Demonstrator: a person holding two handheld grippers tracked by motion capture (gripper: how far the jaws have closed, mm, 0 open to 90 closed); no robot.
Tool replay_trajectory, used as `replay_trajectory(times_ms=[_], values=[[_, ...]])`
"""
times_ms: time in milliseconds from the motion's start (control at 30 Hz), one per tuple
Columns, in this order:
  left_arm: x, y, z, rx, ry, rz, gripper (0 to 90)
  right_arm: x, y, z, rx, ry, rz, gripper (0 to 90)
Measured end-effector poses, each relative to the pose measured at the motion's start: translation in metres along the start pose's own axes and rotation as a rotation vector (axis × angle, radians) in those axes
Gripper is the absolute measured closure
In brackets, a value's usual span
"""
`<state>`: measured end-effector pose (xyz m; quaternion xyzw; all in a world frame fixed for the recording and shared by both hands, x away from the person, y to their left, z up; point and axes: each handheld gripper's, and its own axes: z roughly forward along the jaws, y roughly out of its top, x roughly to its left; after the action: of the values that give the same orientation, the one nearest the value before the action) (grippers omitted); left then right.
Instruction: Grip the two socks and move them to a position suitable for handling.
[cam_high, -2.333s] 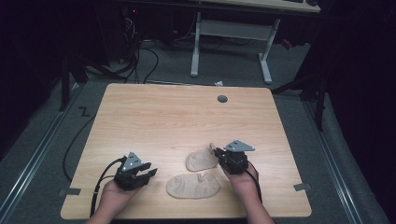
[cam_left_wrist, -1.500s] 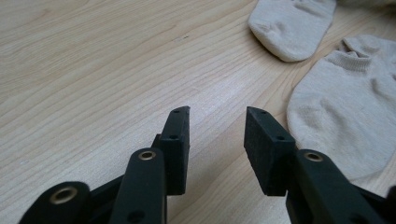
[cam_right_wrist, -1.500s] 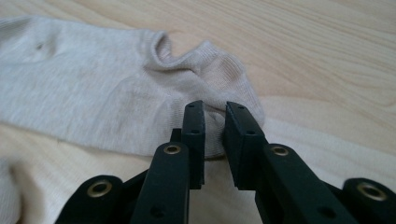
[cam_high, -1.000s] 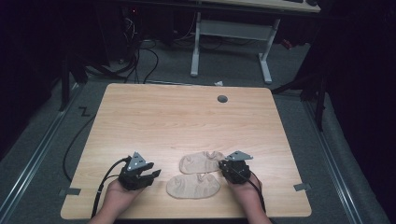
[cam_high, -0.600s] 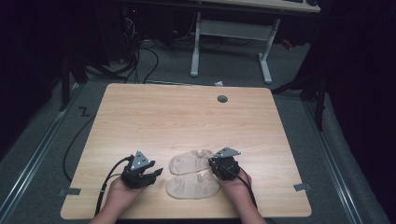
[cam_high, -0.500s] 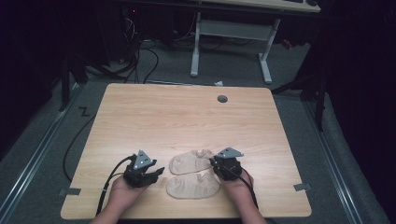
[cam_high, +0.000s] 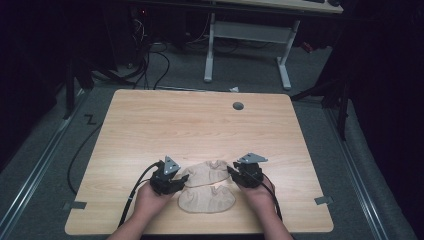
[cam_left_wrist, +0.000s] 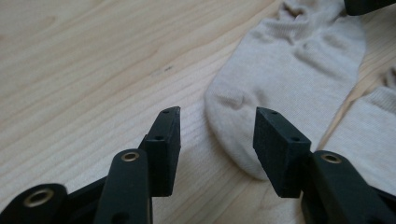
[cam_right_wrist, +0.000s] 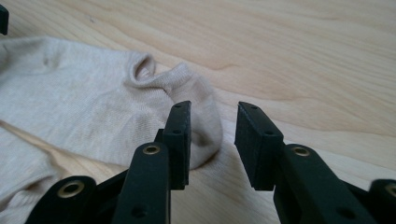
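Two beige ankle socks lie side by side near the wooden table's (cam_high: 200, 125) front edge, the far sock (cam_high: 207, 171) just behind the near sock (cam_high: 206, 198). My left gripper (cam_high: 180, 181) sits at their left end. Its jaws have just been opening, and my left gripper (cam_left_wrist: 217, 121) stands open low over the far sock's (cam_left_wrist: 289, 70) toe, pads off the cloth. My right gripper (cam_high: 231, 170) is at the far sock's right end. Its jaws have just been opening too; my right gripper (cam_right_wrist: 212, 116) is open, with the sock's (cam_right_wrist: 93, 107) cuff end beside one jaw and bare wood in the gap.
A round cable hole (cam_high: 238, 106) sits near the table's far edge. Beyond the table stand a white desk frame (cam_high: 245, 35) and floor cables (cam_high: 150, 60). Tape marks (cam_high: 74, 205) stick to the front corners. The near sock (cam_left_wrist: 369, 130) lies beside the left gripper's jaw.
The left gripper has moved right, up to the socks' left end. The right gripper drew the far sock slightly left, beside the near sock, then eased back a little.
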<state>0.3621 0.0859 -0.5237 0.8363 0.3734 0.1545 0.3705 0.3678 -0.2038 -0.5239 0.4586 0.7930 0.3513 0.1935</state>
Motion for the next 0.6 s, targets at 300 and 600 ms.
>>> replay_trajectory(times_ms=[300, 600], values=[[-0.008, -0.005, 0.000, -0.006, -0.023, 0.051, 86.0, 0.008, 0.000, 0.004, 0.027, 0.033, -0.035, 85.7], [-0.005, 0.008, -0.009, -0.112, -0.003, 0.032, 87.3, 0.012, 0.004, -0.014, -0.070, 0.001, -0.060, 85.5]])
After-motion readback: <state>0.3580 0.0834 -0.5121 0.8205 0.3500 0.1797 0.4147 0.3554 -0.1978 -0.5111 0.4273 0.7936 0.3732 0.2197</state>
